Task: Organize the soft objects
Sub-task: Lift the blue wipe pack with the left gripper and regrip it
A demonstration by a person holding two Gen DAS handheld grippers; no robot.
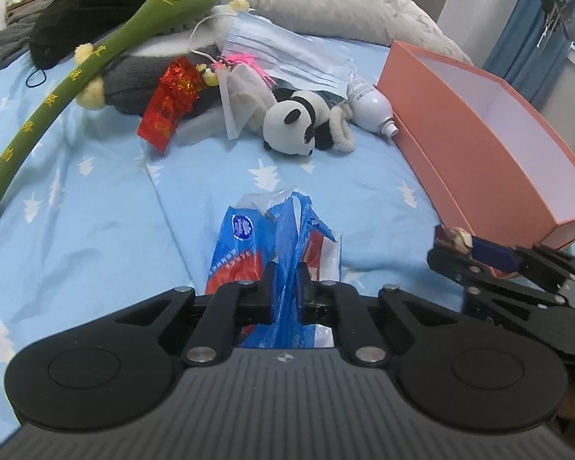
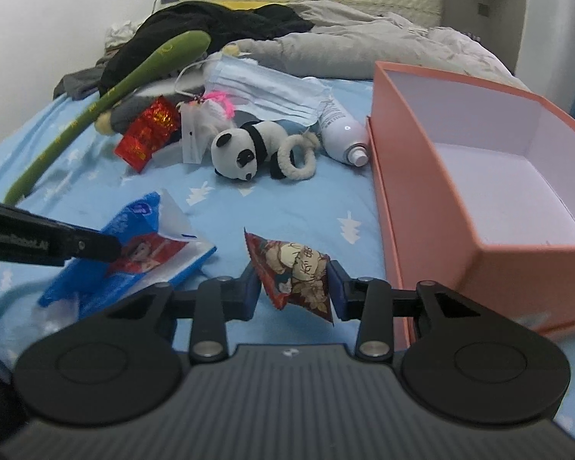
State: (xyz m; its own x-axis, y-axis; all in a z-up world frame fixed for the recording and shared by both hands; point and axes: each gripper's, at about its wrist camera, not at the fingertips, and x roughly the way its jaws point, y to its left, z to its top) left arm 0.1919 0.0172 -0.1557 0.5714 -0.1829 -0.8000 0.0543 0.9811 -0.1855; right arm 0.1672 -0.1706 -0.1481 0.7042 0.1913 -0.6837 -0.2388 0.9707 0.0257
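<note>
My left gripper (image 1: 286,281) is shut on a blue, white and red plastic tissue pack (image 1: 260,237), held just above the bed; the pack also shows at the left of the right wrist view (image 2: 142,253). My right gripper (image 2: 293,287) is shut on a small red-brown snack packet (image 2: 297,268) close to the near corner of the open pink box (image 2: 433,207), also in the left wrist view (image 1: 479,161). A panda plush (image 2: 245,145) lies on the bed beyond both grippers, with a long green plush (image 2: 107,103) to its left.
Beside the panda lie blue face masks (image 2: 272,92), a white spray bottle (image 2: 345,130), a shiny red packet (image 2: 149,130), a grey plush (image 1: 145,80) and a cream ring (image 2: 297,157). Dark clothes (image 2: 218,23) and a grey duvet (image 2: 345,46) are piled behind.
</note>
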